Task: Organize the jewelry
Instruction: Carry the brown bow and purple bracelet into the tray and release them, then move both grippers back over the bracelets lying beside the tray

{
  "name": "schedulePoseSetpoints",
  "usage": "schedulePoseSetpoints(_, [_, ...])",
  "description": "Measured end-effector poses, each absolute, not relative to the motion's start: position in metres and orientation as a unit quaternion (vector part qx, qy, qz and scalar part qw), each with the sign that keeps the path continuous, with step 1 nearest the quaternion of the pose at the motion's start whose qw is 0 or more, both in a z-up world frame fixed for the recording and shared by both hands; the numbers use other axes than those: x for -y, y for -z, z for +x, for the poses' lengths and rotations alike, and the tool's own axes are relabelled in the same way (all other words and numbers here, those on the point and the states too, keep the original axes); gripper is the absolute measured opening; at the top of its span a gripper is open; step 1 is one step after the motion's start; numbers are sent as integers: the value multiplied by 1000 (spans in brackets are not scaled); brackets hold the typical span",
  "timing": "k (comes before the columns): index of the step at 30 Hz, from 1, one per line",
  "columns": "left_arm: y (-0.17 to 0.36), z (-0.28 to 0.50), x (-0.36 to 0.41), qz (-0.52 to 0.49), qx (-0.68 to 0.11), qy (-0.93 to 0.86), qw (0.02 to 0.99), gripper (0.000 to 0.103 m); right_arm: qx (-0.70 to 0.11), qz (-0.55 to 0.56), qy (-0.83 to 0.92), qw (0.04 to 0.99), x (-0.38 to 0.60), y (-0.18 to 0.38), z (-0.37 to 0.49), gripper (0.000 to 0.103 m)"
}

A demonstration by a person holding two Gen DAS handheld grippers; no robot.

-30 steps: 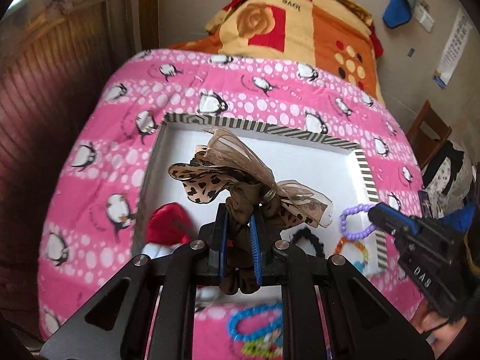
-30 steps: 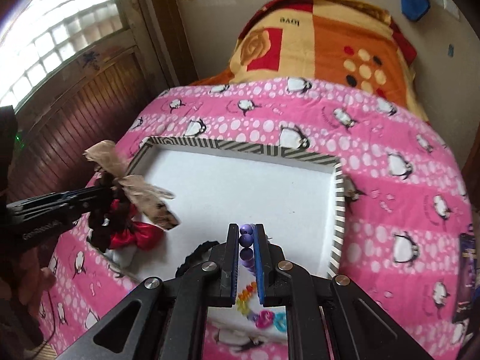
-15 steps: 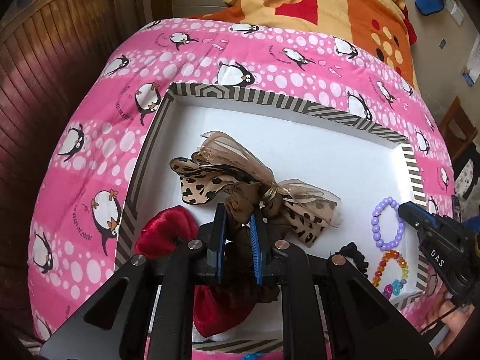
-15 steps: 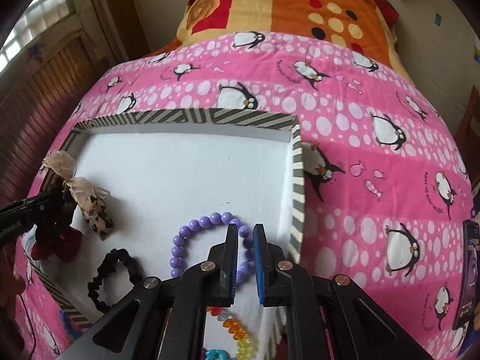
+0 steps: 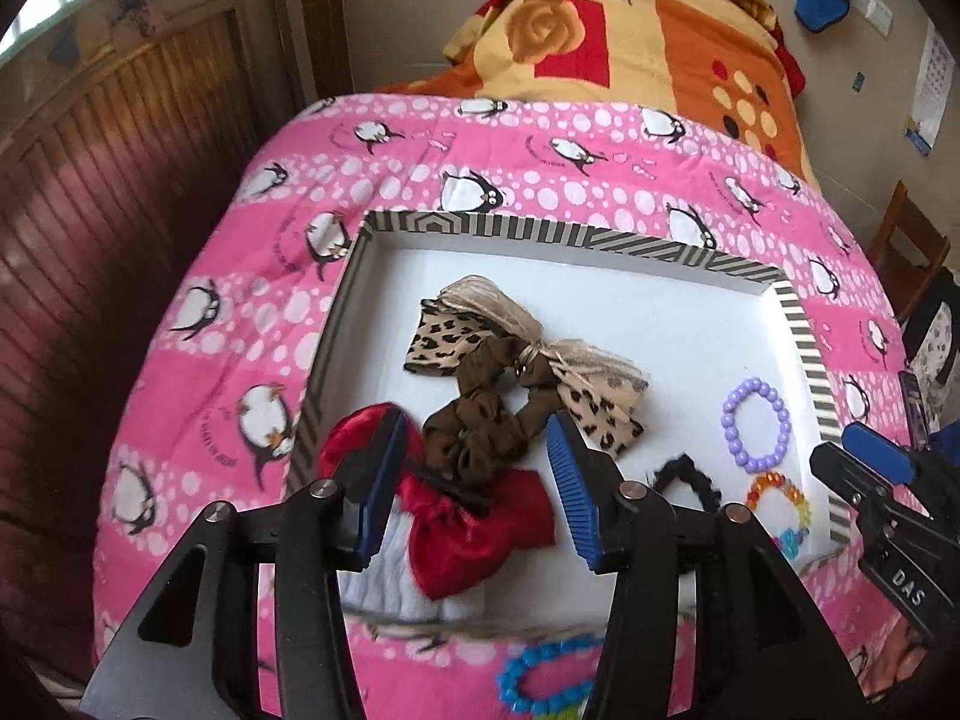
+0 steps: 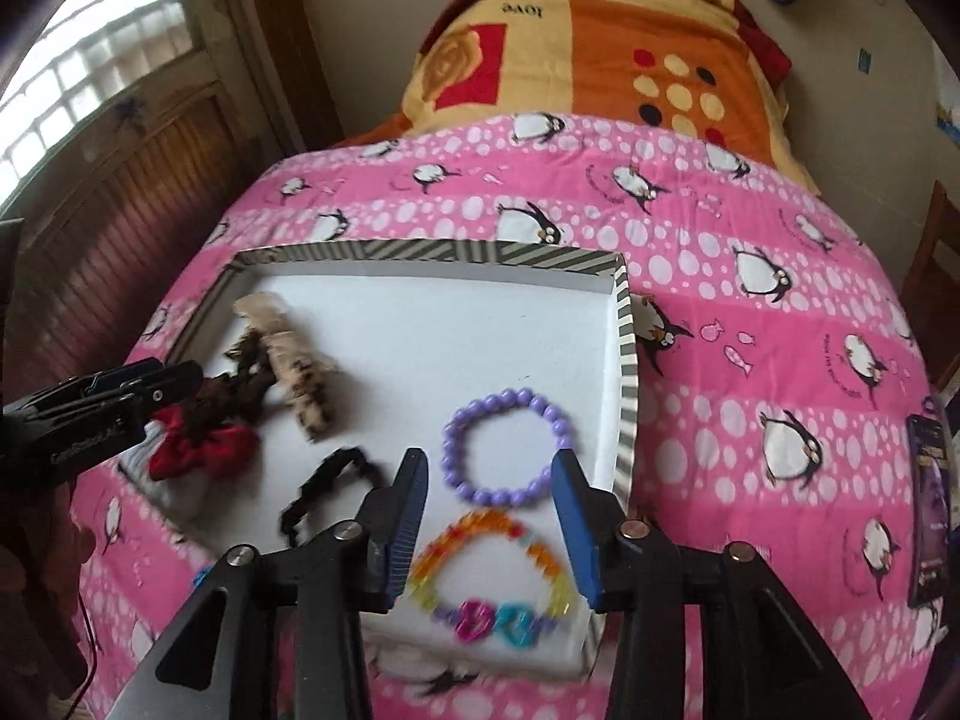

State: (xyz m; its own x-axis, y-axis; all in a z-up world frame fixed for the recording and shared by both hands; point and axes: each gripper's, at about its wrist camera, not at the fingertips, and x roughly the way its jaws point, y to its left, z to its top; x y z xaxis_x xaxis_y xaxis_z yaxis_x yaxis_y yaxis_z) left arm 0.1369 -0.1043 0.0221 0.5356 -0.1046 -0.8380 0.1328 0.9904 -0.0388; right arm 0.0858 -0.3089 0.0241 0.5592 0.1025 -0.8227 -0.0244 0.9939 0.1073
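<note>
Pink penguin-print bedding (image 5: 252,324) covers the bed, and on it rests a shallow white tray (image 5: 540,234) with a striped rim. Current step: release. The left gripper (image 5: 474,468) has just been opening; its jaws now stand apart, clear of the brown leopard-bow scrunchie (image 5: 480,420), which lies at the centre of the left view, overlapping the red bow (image 5: 480,528) below it. The right gripper (image 6: 492,516) has likewise just been opening; its jaws stand apart, with the purple bead bracelet (image 6: 504,450) lying flat on the tray just above them and the rainbow bracelet (image 6: 498,576) between them, untouched. A black hair tie (image 6: 324,492) lies left of centre. Half a second earlier both pairs of jaws were clamped on the scrunchie and the purple bracelet. A blue bead bracelet (image 5: 540,678) remains off the tray, at the bottom edge of the left view. Next move, as judged: withdraw both grippers upward without snagging fabric, then collect that bracelet.
</note>
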Motion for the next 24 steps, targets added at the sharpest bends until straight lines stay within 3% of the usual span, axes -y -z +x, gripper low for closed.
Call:
schedulePoseSetpoints(12, [-40, 59, 85, 20, -449, 63, 891, 48, -448, 56, -51, 891, 276, -53, 11, 41])
schedulePoseSetpoints(24, [-36, 10, 70, 38, -447, 61, 892, 48, -454, 62, -43, 888, 258, -47, -35, 42])
